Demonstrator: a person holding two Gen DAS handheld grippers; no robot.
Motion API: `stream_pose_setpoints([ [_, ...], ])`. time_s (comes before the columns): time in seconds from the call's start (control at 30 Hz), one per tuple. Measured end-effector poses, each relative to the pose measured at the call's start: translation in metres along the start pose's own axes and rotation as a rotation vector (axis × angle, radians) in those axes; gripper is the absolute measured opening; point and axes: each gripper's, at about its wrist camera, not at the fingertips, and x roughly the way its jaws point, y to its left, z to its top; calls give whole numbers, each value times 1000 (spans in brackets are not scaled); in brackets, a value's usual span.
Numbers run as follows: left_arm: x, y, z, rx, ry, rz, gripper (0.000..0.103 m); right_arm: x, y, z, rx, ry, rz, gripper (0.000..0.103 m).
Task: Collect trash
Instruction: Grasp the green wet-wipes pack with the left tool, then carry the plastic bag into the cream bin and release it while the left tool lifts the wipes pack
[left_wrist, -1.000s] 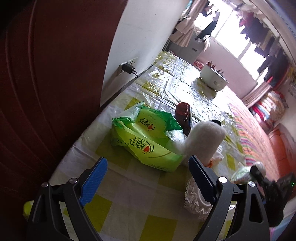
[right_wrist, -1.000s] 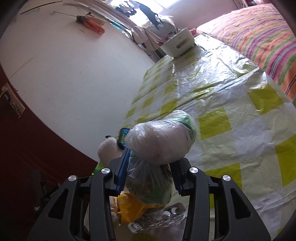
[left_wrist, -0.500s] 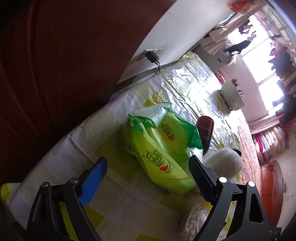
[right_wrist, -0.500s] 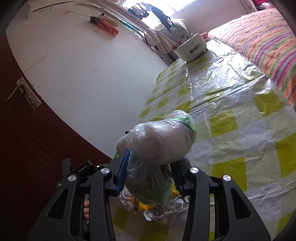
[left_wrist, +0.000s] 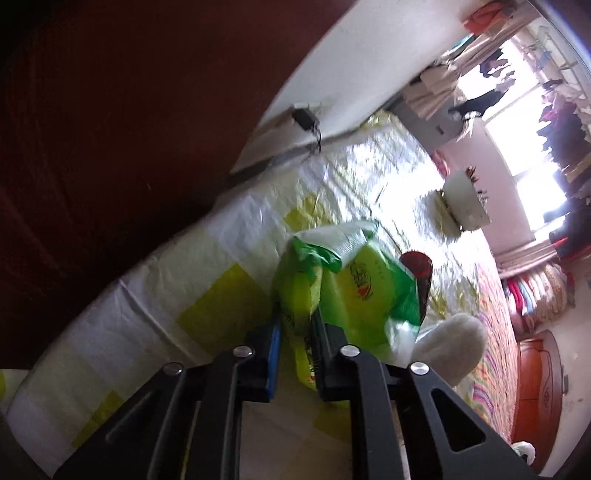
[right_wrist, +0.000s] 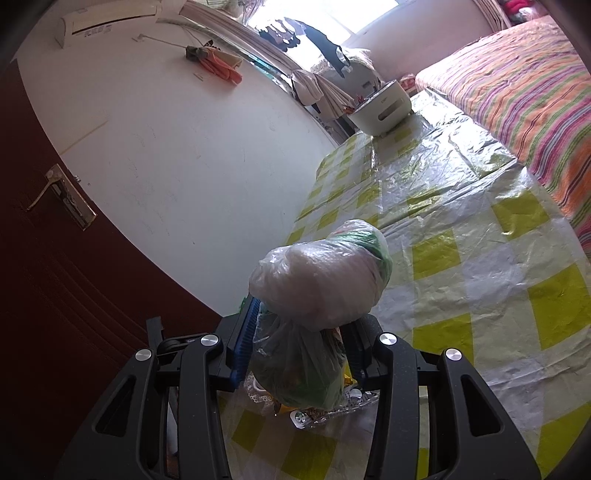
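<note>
Table under a yellow-checked plastic cover runs from the near edge to the far window. Near its left side lies the green wrapper, with the left gripper pinched tight on its near corner. The right gripper is clamped around a knotted clear trash bag, held above the near table edge. Advice: lift the wrapper straight up (thin film tears or slips), keeping it clear of the white plush toy just right.

In the left wrist view a packet lies mid-frame on the surface, a door at upper left, a tub upper right. In the right wrist view a bag sits centre, bed upper right.
</note>
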Motion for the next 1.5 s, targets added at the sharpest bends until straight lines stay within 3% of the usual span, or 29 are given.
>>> stream_pose_setpoints([
  [0.23, -37, -15, -12, 100, -150, -49, 9, -23, -3, 6, -7, -62, -2, 41],
  [0.53, -67, -25, -24, 162, -242, -120, 9, -44, -3, 13, -49, -134, -39, 41],
  [0.87, -104, -58, -41, 287, -395, -172, 9, -73, 2, 12, -111, -214, -82, 41],
  [1.13, -107, -88, -60, 382, -387, -236, 9, -106, 5, 5, -188, -283, -159, 41],
  [1.5, -106, -135, -109, 512, -312, -335, 9, -135, -2, -2, -216, -323, -261, 35],
])
